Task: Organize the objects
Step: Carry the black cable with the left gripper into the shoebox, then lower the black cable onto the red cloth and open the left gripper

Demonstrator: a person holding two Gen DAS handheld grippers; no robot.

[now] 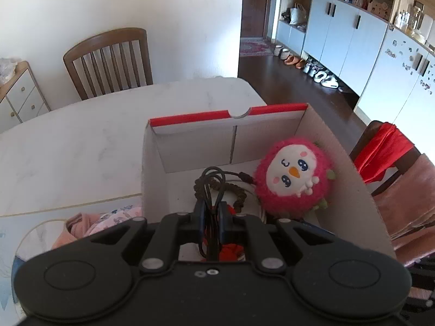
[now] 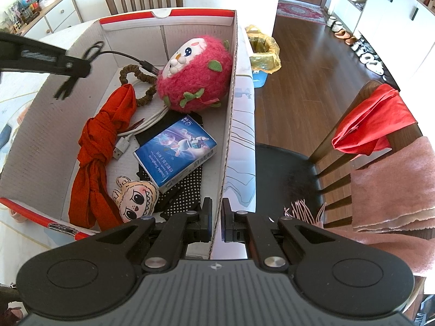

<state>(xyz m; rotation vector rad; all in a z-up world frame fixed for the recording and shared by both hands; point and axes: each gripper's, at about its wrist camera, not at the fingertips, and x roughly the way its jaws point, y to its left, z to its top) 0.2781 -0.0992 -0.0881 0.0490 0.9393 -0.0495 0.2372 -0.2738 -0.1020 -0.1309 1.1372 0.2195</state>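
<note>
Cardboard box [image 2: 231,125]: right gripper [image 2: 216,218] pinches its right wall; left gripper [image 1: 211,217], above its left side, clamps one black cable [image 1: 210,187]. Inside: one pink plush [image 2: 194,76], far corner.

My left gripper [image 1: 211,217] tilts steeply downward, its fingers [image 1: 199,212] clamped on a thin black cable [image 1: 214,182]. My right gripper [image 2: 216,217] also points steeply down, fingers [image 2: 207,217] pinched together on the box wall [image 2: 225,146].

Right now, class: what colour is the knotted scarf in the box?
Orange-red; the knotted scarf shows best in the right wrist view.
</note>
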